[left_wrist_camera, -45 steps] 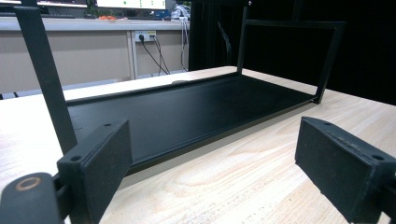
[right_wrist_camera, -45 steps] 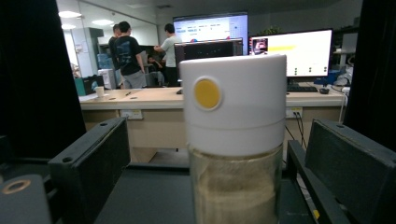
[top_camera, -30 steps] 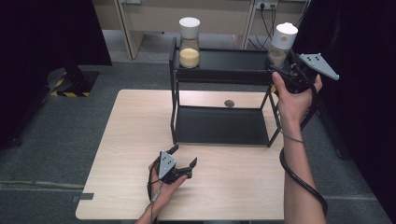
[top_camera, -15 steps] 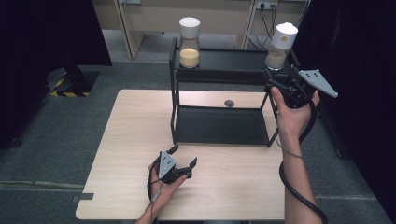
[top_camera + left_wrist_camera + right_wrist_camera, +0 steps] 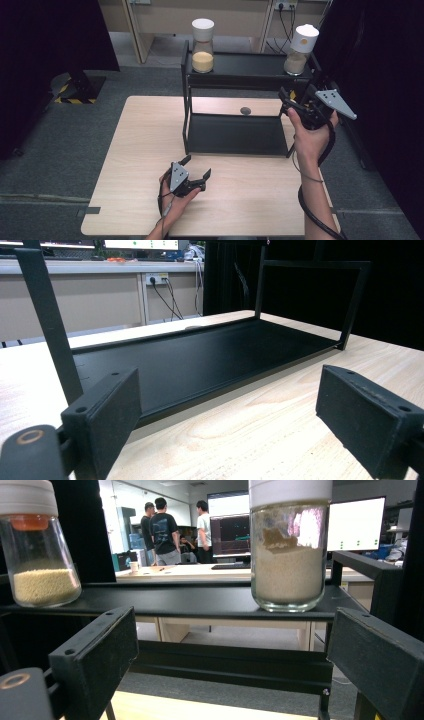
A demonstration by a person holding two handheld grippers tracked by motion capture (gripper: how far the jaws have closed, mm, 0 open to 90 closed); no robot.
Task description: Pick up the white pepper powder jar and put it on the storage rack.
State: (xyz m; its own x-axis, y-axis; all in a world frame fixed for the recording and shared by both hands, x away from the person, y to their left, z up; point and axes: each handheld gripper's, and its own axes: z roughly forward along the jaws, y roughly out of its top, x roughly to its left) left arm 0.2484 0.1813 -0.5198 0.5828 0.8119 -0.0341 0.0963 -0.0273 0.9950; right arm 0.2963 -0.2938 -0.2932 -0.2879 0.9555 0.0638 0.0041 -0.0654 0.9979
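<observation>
I have the right claw (image 5: pixel 295 106) up at the right end of the black rack (image 5: pixel 235 77), just below its top shelf, with its jaws apart and nothing between them. In the right gripper view the right claw (image 5: pixel 230 665) looks straight at the pale-grain jar (image 5: pixel 289 545), which stands upright on the top shelf near its right end and sits well clear of both pads. From the high view that pale-grain jar (image 5: pixel 300 49) has a white lid and is just above and behind the claw, not touched by it. The yellow-grain jar (image 5: pixel 202 45) stands upright near the left end of the same shelf, well apart from the first; in the right gripper view the yellow-grain jar (image 5: pixel 37 555) shows an orange part under its white lid. My left claw (image 5: pixel 192 167) rests low on the bench (image 5: pixel 140 150) near its front edge, in front of the rack, jaws spread wide and empty. In the left gripper view the left claw (image 5: pixel 225 410) faces the rack's bottom tray (image 5: pixel 200 360), which lies flat on the bench. A small dark round object (image 5: pixel 245 110) lies on the bench behind the tray; I cannot tell what it is.
</observation>
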